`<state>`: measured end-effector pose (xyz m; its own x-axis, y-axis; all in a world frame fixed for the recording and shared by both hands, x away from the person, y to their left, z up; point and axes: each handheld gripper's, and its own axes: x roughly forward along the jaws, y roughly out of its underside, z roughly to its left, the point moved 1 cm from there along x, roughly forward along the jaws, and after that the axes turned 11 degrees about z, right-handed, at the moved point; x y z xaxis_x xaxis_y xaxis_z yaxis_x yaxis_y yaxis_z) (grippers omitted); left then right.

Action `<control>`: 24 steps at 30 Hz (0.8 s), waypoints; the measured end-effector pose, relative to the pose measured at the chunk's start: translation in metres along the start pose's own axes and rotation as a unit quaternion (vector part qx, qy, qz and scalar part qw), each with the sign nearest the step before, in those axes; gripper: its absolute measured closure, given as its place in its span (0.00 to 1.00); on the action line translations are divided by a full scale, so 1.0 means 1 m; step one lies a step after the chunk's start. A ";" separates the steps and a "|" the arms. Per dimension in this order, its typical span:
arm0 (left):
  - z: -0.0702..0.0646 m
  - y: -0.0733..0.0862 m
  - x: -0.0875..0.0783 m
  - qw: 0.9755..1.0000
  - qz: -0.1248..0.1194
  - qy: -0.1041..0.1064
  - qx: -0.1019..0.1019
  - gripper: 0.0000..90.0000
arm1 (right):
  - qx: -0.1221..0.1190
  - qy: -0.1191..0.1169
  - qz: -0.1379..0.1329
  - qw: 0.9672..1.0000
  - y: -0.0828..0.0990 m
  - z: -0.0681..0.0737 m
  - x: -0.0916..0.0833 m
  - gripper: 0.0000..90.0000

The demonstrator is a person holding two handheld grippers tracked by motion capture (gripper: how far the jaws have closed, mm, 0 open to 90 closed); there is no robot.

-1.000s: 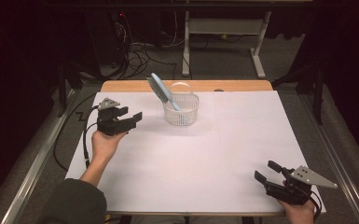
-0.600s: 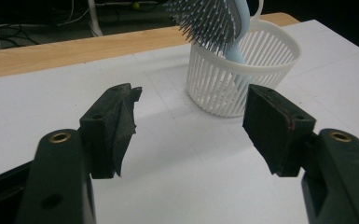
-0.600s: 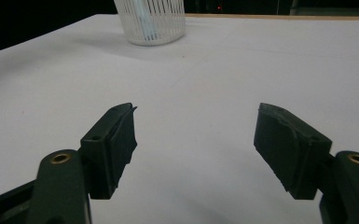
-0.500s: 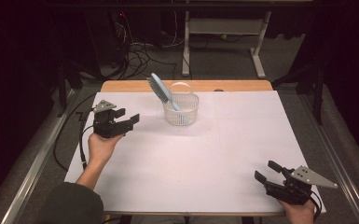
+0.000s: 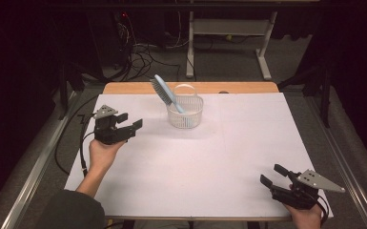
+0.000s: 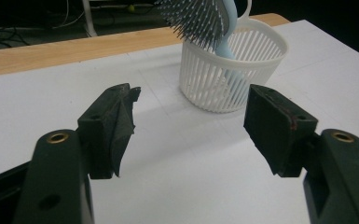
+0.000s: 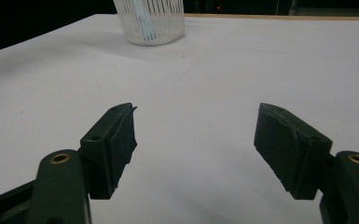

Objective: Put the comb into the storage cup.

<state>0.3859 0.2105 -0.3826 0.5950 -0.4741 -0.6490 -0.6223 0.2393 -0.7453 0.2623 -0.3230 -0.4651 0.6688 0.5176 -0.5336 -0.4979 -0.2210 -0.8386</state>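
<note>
1. High view: the left gripper (image 5: 132, 125) is a little nearer to the left edge of the table (image 5: 248, 143) than one second ago, and a little farther from the basket (image 5: 185, 112). The change is small. Its jaws stand apart and nothing is between them.

2. Same view: the hairbrush (image 5: 166, 92) stands tilted in the white basket, near the far edge of the table, a little left of its middle. The handle is down inside and the bristle head leans out over the rim toward the far left. Brush and basket have not moved since the earlier pictures.

3. I judge that the brush is already put away and the left hand is leaving it, so this part of the work looks finished.

4. Same view: the right gripper (image 5: 272, 175) rests at the near right corner, in the same place as before, jaws open and empty.

5. Left gripper view: the left gripper (image 6: 189, 114) shows its open jaws with bare white table between them. The basket (image 6: 261, 51) is just beyond, to the right, not touched. Here the dark bristles of the hairbrush (image 6: 200, 18) and the slats of the basket are clear, which the high view gives only small.

6. Right gripper view: the right gripper (image 7: 196, 123) is also open, with nothing in it. The basket (image 7: 151, 21) is well apart, at the top of the picture, and its upper part is cut off.
</note>
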 end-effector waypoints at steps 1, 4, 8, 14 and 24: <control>0.000 0.001 0.000 1.000 -0.001 0.000 0.000 0.37 | 0.000 0.000 0.000 1.000 0.000 0.000 0.000 0.33; -0.001 0.002 -0.002 1.000 -0.002 0.002 0.002 0.37 | 0.000 0.000 0.000 1.000 0.000 0.000 0.000 0.33; -0.001 0.004 -0.003 1.000 -0.002 0.002 0.003 0.37 | 0.000 0.000 0.000 1.000 0.000 0.000 0.000 0.33; -0.002 0.007 -0.006 1.000 -0.003 0.003 0.005 0.37 | 0.000 0.000 0.000 1.000 0.000 0.000 0.000 0.33; -0.003 0.013 -0.012 1.000 -0.009 0.003 0.006 0.37 | 0.000 0.000 0.000 1.000 0.000 0.000 0.000 0.33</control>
<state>0.3692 0.2169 -0.3842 0.6026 -0.4836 -0.6349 -0.6061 0.2403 -0.7583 0.2623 -0.3229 -0.4650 0.6691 0.5173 -0.5337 -0.4978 -0.2213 -0.8386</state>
